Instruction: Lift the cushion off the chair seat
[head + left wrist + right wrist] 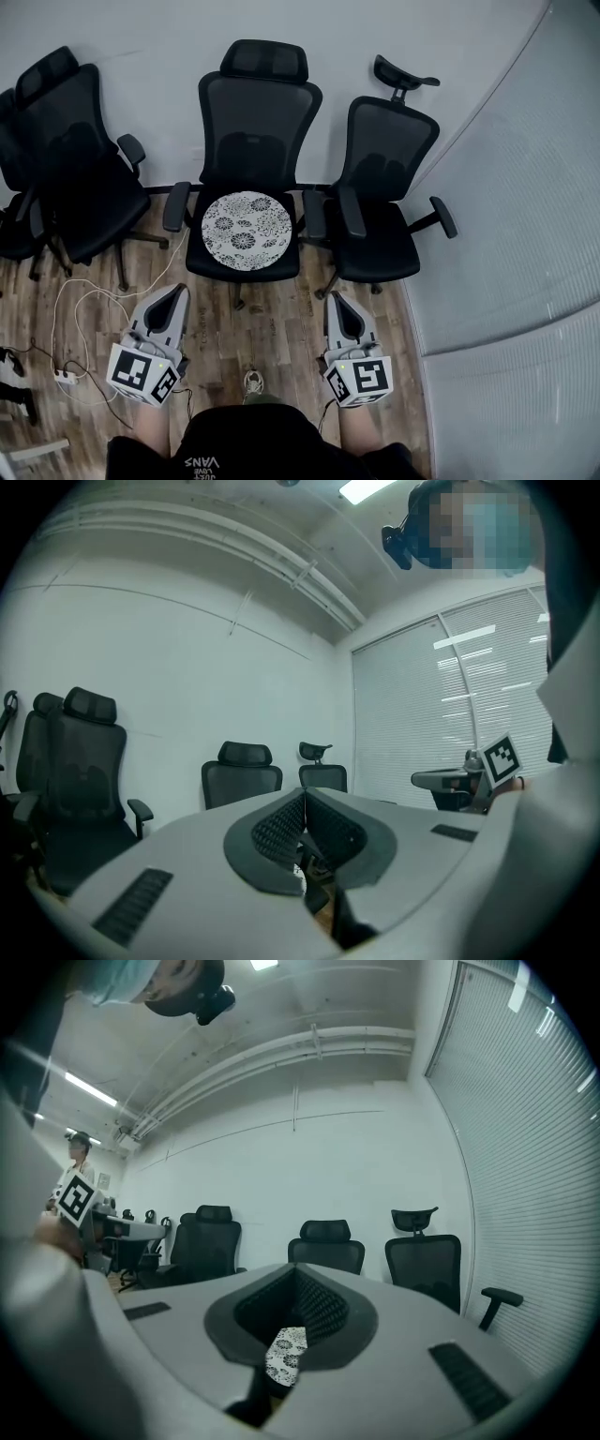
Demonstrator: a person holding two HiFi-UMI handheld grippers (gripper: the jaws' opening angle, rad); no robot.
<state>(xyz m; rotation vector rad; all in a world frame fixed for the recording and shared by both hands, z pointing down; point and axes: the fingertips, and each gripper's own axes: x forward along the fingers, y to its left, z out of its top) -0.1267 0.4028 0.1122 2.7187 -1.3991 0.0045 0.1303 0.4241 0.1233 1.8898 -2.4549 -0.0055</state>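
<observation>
Grey jaws pressed together on nothing, the left gripper [176, 292] and right gripper [339, 300] hover at seven and five o'clock of the flower-patterned round cushion [247, 232], lying untouched on the middle chair [258, 122] seat.

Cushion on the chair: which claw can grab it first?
Probably the right claw: its own view shows the cushion straight ahead, below its shut tips. The left claw, also shut and about as far back, doesn't show it.
</observation>
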